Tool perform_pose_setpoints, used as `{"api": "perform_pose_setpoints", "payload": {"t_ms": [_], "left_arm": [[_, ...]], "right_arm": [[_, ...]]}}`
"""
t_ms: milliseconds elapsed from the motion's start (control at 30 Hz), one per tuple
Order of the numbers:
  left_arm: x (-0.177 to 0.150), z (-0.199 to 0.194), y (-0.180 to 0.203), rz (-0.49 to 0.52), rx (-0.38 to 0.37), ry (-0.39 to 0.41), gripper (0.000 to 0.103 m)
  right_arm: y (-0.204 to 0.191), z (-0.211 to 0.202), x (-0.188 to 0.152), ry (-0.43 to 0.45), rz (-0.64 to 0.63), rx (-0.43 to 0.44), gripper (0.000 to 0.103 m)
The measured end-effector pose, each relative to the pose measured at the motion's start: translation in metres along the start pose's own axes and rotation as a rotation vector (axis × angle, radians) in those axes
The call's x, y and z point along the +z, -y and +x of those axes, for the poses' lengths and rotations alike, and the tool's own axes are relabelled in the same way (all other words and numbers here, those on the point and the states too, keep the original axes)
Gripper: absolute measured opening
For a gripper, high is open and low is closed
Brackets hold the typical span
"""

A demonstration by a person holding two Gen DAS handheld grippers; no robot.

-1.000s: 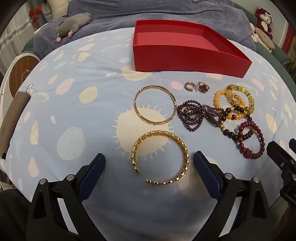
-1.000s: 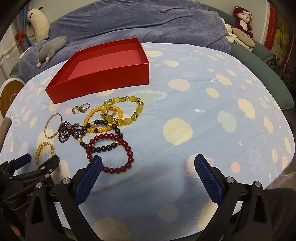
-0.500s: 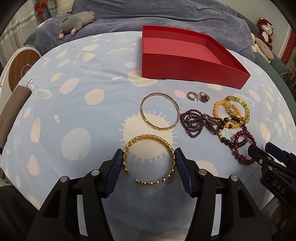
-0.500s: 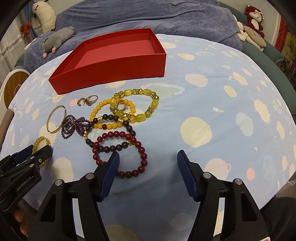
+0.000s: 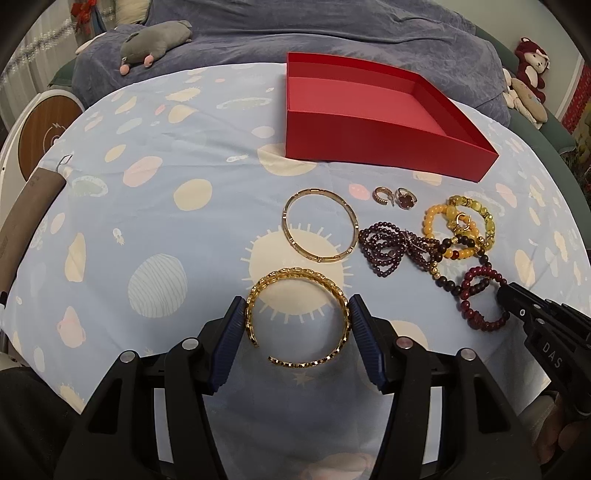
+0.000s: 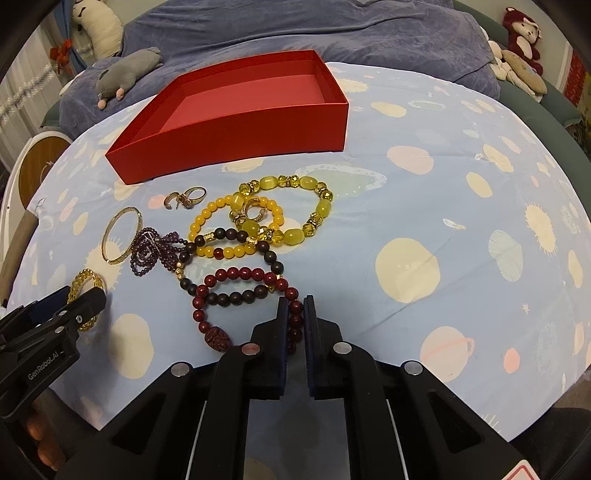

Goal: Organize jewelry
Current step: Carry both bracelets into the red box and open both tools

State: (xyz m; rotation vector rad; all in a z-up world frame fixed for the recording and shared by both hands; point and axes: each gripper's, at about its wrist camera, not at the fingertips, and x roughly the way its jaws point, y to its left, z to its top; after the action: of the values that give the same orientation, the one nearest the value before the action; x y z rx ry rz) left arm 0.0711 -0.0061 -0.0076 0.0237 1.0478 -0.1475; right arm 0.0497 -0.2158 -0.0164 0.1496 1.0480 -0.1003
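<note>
At 6 o'clock on the bedspread: left gripper jaws hugging the stiff gold cuff, springy, light. Right gripper pinching the red bead bracelet, floppy, slippery.

red bead bracelet: near arc hidden between right tool pads | ring detail: too small

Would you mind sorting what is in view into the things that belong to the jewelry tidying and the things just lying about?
Job:
red box
gold cuff, between left gripper fingers
dark red bead bracelet, pinched by right gripper
thin gold bangle
purple beads
yellow bead bracelets
two rings

Lying about:
grey plush
red plush
</note>
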Motion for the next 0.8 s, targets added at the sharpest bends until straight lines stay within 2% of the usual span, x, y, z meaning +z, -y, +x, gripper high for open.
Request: {"api": "perform_pose_setpoints", "payload": {"t_ms": [133,233,333,467,667,800], "left_arm": [[0.01,-0.011,-0.001,0.003,-0.011,0.01,0.055],[0.028,-0.022,-0.002,0.016,-0.023,0.038,0.055],[0.057,-0.028,0.0,0.039,-0.03,0.059,0.055],[0.111,-0.026,0.007,0.078,-0.041,0.101,0.055],[0.203,0.012,0.02,0.093,-0.116,0.1,0.055],[0.252,0.054,0.032,0.126,-0.106,0.099,0.055]], "right_arm": [[0.002,-0.019,0.008,0.016,0.002,0.011,0.007],[0.003,-0.037,0.025,0.042,-0.01,0.034,0.007],[-0.002,-0.05,0.055,0.066,-0.065,0.05,0.007],[-0.013,-0.058,0.113,0.125,-0.145,0.06,0.007],[-0.023,-0.021,0.216,0.134,-0.124,0.167,0.007],[-0.033,0.028,0.267,0.113,-0.125,0.193,0.007]]}}
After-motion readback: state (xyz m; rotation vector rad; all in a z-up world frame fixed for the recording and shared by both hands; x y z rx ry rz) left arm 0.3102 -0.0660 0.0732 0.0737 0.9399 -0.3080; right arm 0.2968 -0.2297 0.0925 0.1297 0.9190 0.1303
